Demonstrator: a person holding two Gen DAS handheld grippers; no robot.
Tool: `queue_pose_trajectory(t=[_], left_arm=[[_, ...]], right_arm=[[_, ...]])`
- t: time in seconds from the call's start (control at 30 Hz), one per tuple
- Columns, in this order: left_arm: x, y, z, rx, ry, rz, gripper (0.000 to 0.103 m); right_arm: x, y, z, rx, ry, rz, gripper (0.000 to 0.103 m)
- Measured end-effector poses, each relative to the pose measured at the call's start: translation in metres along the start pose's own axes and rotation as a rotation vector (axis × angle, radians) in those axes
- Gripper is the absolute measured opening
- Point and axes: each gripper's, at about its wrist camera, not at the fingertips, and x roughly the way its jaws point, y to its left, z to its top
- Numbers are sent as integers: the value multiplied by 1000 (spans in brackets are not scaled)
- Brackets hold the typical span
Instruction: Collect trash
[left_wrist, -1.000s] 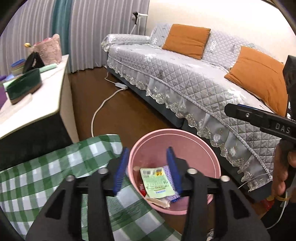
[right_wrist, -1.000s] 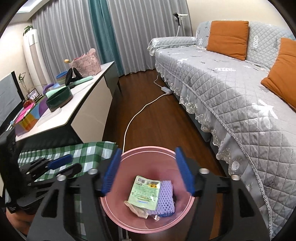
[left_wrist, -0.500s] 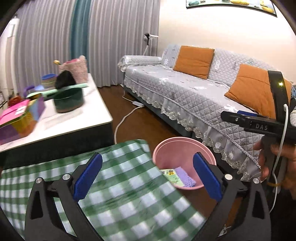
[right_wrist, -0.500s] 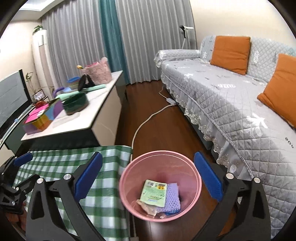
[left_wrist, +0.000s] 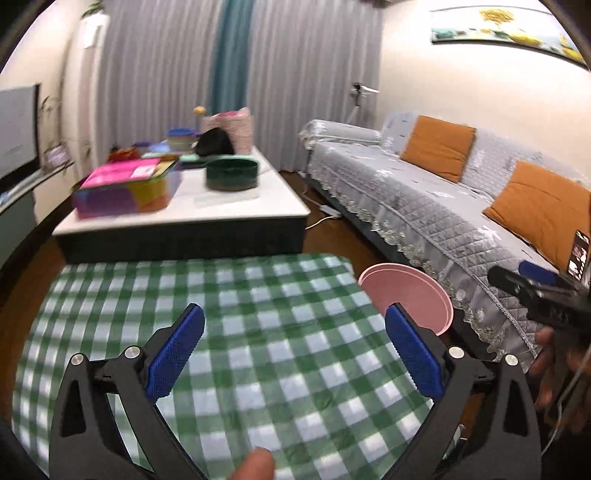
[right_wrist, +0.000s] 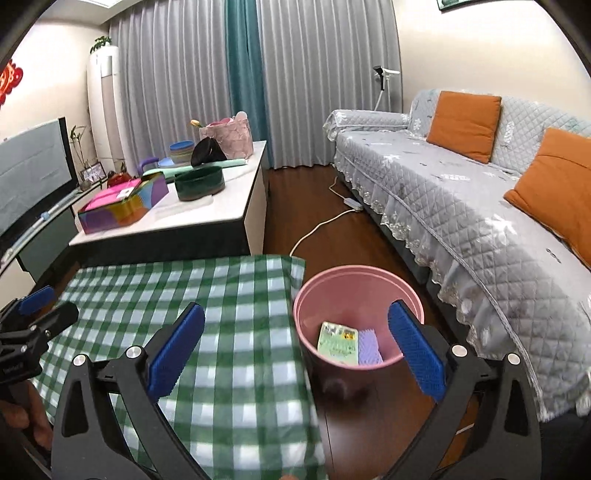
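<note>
Your left gripper (left_wrist: 293, 349) hangs over the green checked tablecloth (left_wrist: 236, 295), jaws spread wide, nothing between them. Your right gripper (right_wrist: 295, 347) is equally wide and empty, above the cloth's edge. Pink bin (right_wrist: 356, 280) stands on the floor just beside the table; inside lie a green packet (right_wrist: 338, 343) and purple foam piece (right_wrist: 369, 349), touching.

Pink bin (right_wrist: 358, 291); green-white checked cloth (right_wrist: 221, 302).
</note>
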Motion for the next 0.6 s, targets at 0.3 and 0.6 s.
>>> queue_pose_trajectory(t=[0.3,0.6], left_arm=[[-29,10,-44,-58,8,114,95],[-20,25,-59,-81,49,177,95]], right_arm=[[-11,40,-40,-69,-14,-44,98],[2,46,-45,-62,25,-63,98]])
